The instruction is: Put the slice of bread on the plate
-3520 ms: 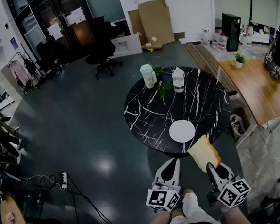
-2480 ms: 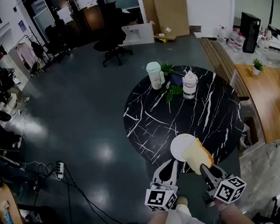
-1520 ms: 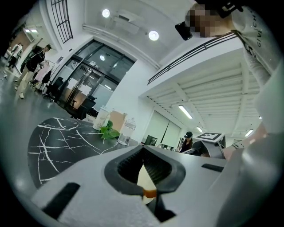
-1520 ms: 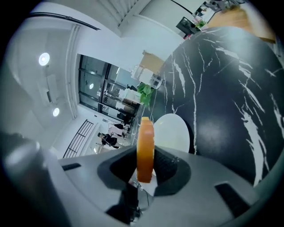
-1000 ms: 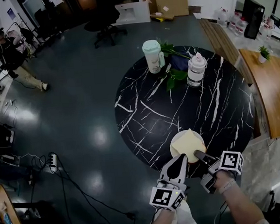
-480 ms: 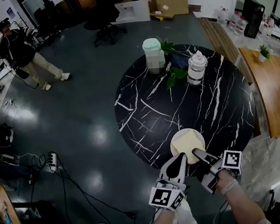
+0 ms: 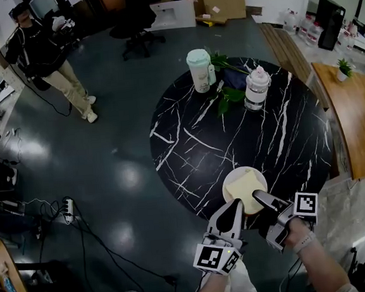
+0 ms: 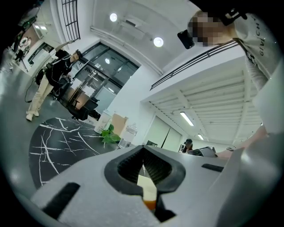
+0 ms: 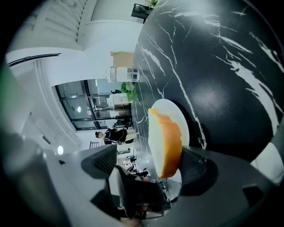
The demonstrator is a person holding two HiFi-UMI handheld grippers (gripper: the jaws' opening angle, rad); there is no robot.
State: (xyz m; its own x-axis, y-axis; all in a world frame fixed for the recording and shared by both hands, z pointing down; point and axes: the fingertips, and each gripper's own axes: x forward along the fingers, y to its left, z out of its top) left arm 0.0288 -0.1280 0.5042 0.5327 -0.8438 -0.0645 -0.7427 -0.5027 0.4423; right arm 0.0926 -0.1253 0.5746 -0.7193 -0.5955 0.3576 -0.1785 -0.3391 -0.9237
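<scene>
opening right gripper (image 7: 261,204) jaws around the slice of bread (image 7: 243,184), flat on the plate (image 7: 227,197), straight ahead of those tips; left gripper (image 7: 235,203) pressed together, just beside the near rim.

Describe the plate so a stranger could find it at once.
Start at the round black table. The plate lies at its near edge, away from the cup and jar across it. It alone is a flat white disc with bread on it.
</scene>
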